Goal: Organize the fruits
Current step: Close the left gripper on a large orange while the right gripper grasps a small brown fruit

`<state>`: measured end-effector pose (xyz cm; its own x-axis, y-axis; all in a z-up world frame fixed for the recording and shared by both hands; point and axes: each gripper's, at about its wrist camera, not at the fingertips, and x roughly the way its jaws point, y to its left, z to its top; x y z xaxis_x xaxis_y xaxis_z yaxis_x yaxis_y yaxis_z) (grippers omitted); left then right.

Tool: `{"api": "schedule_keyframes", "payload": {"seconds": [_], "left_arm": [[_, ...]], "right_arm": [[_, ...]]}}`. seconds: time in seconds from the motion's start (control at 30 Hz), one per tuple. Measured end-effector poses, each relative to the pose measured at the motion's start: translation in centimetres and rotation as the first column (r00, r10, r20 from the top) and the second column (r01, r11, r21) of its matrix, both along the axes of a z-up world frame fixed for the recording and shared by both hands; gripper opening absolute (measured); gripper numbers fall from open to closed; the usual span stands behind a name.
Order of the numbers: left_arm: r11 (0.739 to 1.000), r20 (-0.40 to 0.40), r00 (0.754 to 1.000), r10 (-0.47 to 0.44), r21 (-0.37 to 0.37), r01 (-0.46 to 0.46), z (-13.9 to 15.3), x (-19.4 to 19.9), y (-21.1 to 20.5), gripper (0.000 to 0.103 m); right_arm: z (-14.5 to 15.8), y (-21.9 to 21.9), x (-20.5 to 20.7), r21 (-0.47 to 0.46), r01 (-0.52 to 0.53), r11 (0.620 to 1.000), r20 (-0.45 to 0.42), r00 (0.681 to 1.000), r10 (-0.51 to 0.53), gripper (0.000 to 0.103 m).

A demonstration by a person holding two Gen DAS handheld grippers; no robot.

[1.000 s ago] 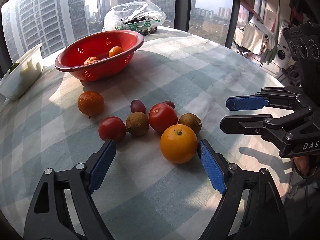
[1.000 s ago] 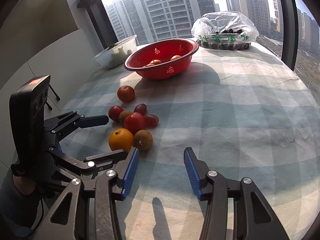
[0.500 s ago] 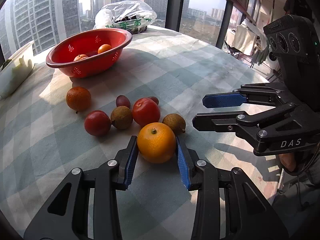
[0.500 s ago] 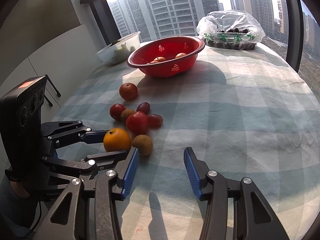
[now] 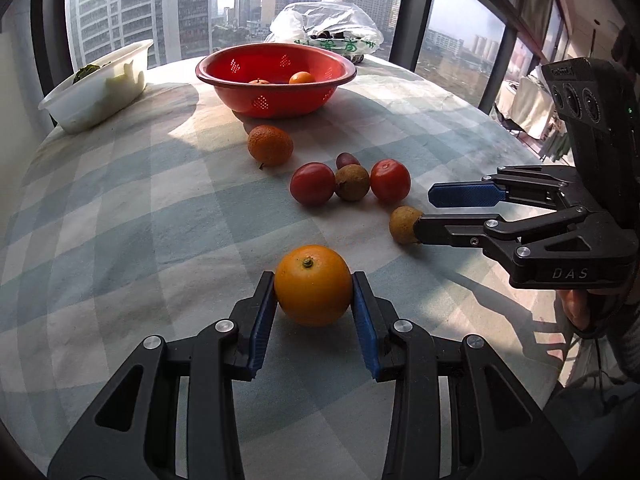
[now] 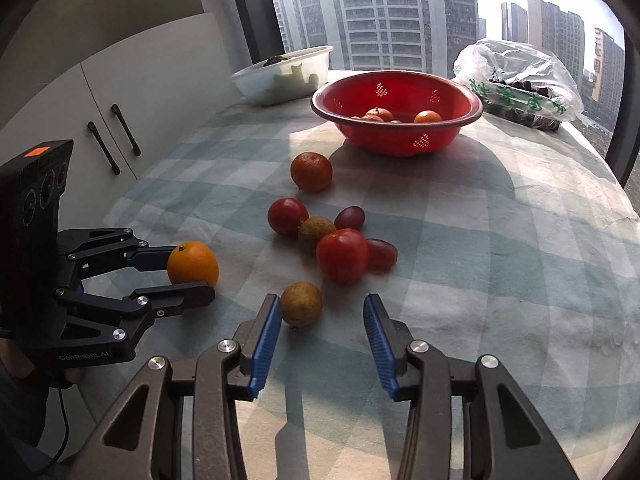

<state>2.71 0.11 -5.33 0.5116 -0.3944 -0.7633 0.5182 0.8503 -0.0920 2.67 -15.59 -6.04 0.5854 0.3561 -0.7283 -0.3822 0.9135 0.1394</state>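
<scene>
The orange sits low in the middle of the left wrist view, pinched between the two blue pads of the left gripper, whose jaws have just closed onto its sides; it seems to be just off the checked tablecloth, though contact is hard to judge. The gripper's black fingers slant downward toward the cloth. In the right wrist view the same gripper enters from the left edge. The right gripper also points down at the cloth, its jaws spread but just narrowing, with a small brown fruit lying between the tips, beside the left pad and not gripped. Beyond it, in the middle of the frame, lie two tomatoes, another brown fruit and two dark grapes. A tangerine lies farther up, near the red bowl, which holds more fruit.
</scene>
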Motion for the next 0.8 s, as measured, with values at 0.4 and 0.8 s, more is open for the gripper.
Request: {"api": "schedule_keyframes", "payload": {"seconds": [0.4,0.8], "left_arm": [[1.0,-0.002,1.0,-0.004,-0.008,0.004,-0.1,-0.1,-0.3,0.035],[1.0,0.009,1.0,0.007,-0.008,-0.007,0.5,0.7,-0.3,0.035]], "right_arm": [[-1.1,0.4,0.4,-0.002,0.022,1.0,-0.025,0.999,-0.022,0.028],[-0.3,-3.6,0.2,0.089,0.104,0.991,-0.039,0.994,-0.101,0.028]]}}
